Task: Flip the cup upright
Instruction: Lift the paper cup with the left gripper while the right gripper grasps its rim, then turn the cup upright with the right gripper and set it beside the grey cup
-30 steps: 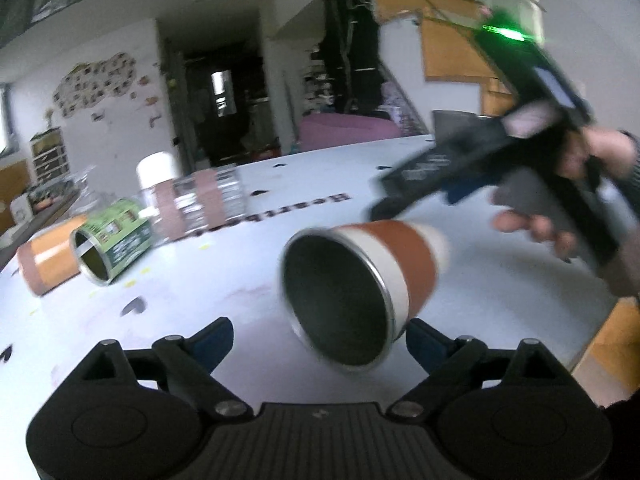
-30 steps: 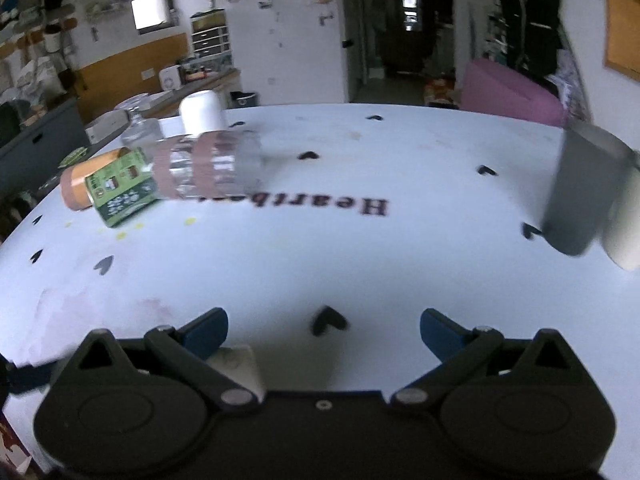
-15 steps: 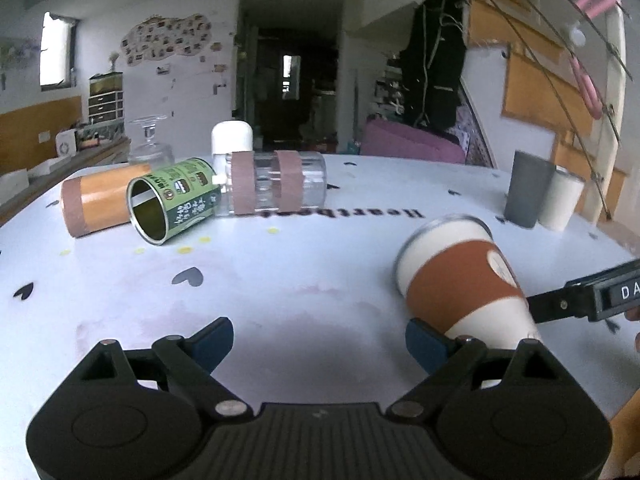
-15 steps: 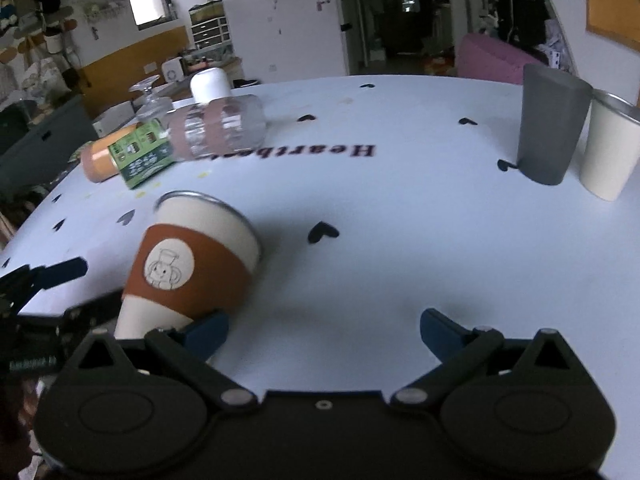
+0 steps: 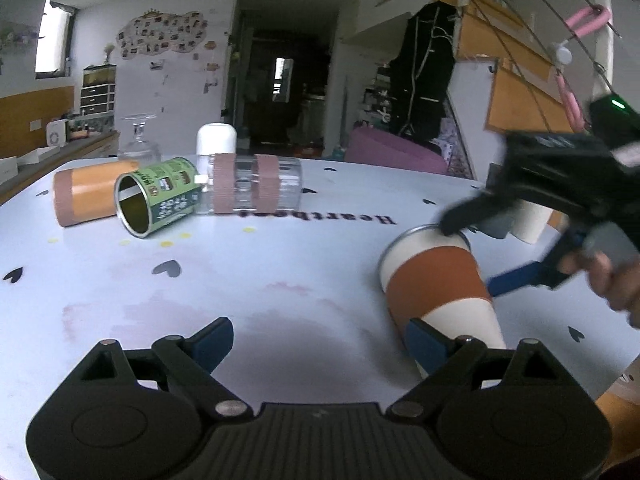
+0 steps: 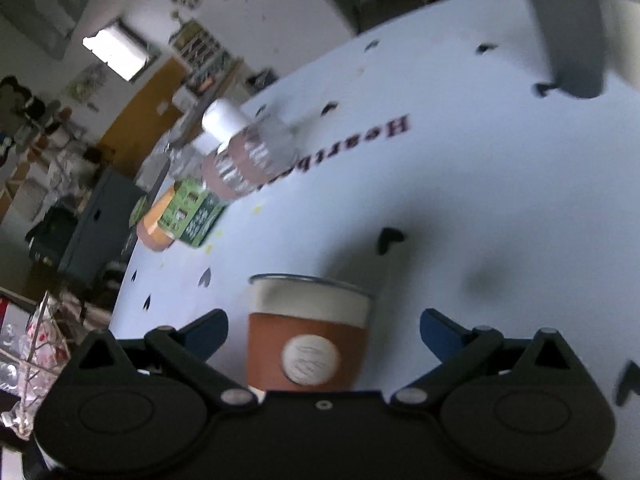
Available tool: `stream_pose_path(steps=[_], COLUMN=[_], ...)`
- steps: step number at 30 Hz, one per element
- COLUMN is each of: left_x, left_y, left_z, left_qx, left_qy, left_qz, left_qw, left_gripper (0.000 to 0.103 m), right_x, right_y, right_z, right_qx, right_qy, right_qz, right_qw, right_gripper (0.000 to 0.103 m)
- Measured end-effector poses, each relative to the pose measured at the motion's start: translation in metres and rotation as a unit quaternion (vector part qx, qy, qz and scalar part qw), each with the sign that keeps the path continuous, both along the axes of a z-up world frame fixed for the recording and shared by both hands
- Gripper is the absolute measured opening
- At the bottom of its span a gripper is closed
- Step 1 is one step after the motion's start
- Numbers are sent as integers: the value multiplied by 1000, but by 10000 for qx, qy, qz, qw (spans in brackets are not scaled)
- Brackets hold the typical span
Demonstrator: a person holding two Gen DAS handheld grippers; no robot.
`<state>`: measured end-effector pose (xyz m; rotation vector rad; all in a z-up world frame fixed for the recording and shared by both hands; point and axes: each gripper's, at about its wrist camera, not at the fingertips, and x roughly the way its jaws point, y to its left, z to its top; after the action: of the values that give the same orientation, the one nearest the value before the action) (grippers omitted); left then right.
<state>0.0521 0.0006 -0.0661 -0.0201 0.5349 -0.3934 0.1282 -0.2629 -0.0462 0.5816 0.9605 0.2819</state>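
Observation:
The cup is white with a brown sleeve and a metal rim. It lies on its side on the white table, rim pointing away, just beyond my left gripper's right finger. My left gripper is open and empty. In the right wrist view the cup sits between the open fingers of my right gripper, which is tilted. From the left wrist view the right gripper straddles the cup's rim end, one finger above it, one below.
A green tin, an orange cup and a clear taped bottle with a white cap lie at the far left. A grey cup and a white cup stand at the far right. The table's edge is near right.
The right gripper swung in over the cup and tilted, so the cup now sits between its fingers. The left gripper stayed open beside the cup's base.

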Motion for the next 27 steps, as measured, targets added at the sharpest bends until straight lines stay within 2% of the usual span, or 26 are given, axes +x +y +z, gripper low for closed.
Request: stream_pose_path(steps=[4, 6, 9, 14, 19, 22, 27], left_x=[-3, -4, -3, -3, -5, -3, -2], left_y=[-3, -3, -1, -3, -4, -4, -4], left_z=[-3, -4, -4, -5, -5, -8, -14], left_qx=[89, 95, 84, 78, 101, 129, 184], left_qy=[-20, -32, -20, -18, -60, -35, 9], left_qz=[-52, -55, -24, -35, -61, -41, -7], left_qw=[9999, 9999, 10000, 10000, 9999, 9999, 9998], left_gripper=[93, 93, 93, 93, 93, 93, 93], right_x=[23, 27, 24, 14, 22, 35, 63], right_y=[20, 26, 26, 12, -19, -35, -57], right_z=[-7, -8, -4, 15, 37, 42, 39], right_qx=[-29, -171, -263, -869, -1317, -1683, -2392], right_qy=[307, 401, 323, -246, -755, -1043, -1555], right_qz=[362, 444, 531, 379, 62, -274, -888], right_qw=[9989, 9981, 9977, 9952, 9884, 9798, 9543], right_gripper=[92, 79, 78, 77, 77, 77, 77])
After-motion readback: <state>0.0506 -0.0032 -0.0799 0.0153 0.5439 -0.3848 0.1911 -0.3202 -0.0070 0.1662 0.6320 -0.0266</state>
